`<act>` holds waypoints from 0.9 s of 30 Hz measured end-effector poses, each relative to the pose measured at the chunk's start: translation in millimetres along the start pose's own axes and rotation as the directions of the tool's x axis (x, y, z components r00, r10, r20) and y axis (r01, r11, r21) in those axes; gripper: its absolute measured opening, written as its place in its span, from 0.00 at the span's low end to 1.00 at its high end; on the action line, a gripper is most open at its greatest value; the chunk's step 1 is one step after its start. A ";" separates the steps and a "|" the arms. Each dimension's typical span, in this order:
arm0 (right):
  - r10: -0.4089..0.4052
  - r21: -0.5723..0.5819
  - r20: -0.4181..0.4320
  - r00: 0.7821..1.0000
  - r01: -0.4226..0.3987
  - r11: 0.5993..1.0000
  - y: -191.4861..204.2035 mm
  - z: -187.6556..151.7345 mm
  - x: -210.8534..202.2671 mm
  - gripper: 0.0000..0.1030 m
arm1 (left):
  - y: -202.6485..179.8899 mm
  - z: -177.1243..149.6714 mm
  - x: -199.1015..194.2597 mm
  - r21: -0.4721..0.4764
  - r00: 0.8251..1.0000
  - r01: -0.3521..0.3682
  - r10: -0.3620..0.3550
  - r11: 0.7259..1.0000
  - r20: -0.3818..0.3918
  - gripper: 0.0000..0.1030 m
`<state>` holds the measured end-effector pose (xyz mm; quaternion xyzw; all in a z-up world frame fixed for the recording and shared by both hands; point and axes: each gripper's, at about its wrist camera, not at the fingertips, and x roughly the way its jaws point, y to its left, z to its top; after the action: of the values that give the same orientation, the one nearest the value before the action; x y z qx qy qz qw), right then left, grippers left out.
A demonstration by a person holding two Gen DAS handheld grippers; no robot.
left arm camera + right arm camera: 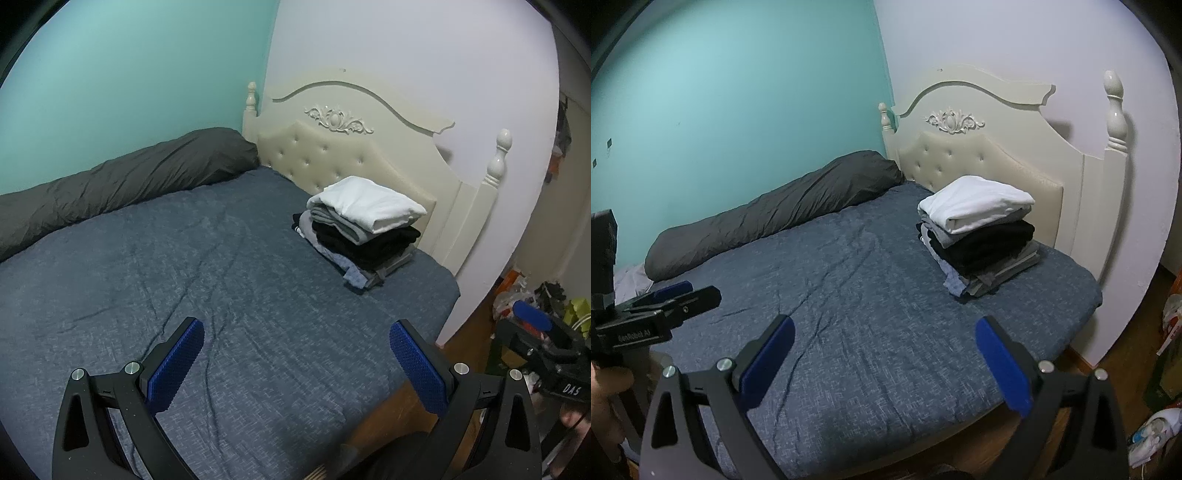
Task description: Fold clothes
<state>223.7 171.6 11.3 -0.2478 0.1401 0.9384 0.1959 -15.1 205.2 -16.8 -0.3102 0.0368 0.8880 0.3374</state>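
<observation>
A stack of folded clothes (364, 229) sits on the bed (221, 266) at its right side, just before the headboard (347, 147). A long pillow (122, 184) lies along the bed's left edge, against the wall (129, 74).

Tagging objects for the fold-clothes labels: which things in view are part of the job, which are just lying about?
Job:
- stack of folded clothes, white garment on top, near the headboard
- left gripper, open, empty
- right gripper, open, empty
- bed cover, the work surface

Lying about:
- grey bolster along the teal wall
- cream headboard
- floor clutter beside the bed
</observation>
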 end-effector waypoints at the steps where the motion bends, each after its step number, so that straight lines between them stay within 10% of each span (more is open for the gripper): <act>1: 0.001 0.002 -0.004 1.000 -0.001 1.000 -0.1 -1.3 -0.1 0.96 | -0.4 -0.6 -1.5 0.000 1.000 0.000 0.000 1.000 0.000 1.00; 27: 0.003 0.001 0.011 1.000 -0.003 1.000 2.9 -16.1 -24.3 0.96 | 1.4 -29.7 -23.5 -0.004 0.998 -0.054 0.054 0.999 -0.009 1.00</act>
<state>248.5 156.0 10.9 -0.2423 0.1397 0.9400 0.1951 13.3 182.4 -27.4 -0.3137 0.0448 0.8956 0.3123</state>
